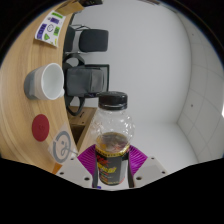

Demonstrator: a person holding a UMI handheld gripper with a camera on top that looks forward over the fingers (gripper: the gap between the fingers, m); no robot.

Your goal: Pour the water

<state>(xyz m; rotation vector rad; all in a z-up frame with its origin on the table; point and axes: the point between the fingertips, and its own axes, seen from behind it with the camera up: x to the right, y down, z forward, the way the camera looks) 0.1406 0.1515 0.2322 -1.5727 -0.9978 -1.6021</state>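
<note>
A clear plastic bottle (112, 135) with a black cap, a dark liquid and a yellow-and-black label stands upright between my fingers. My gripper (112, 163) is shut on the bottle, both purple pads (88, 157) pressing its labelled lower half. The bottle is held up in the air beside a round wooden table (28, 100). On that table, ahead and to the left of the bottle, sits a white mug (47, 80) with its mouth facing up.
A red round coaster (40, 126) and a grey disc (62, 147) lie on the table near its edge. A green-and-white packet (49, 30) lies at the far end. Black office chairs (88, 62) stand beyond the table, on a pale floor (150, 60).
</note>
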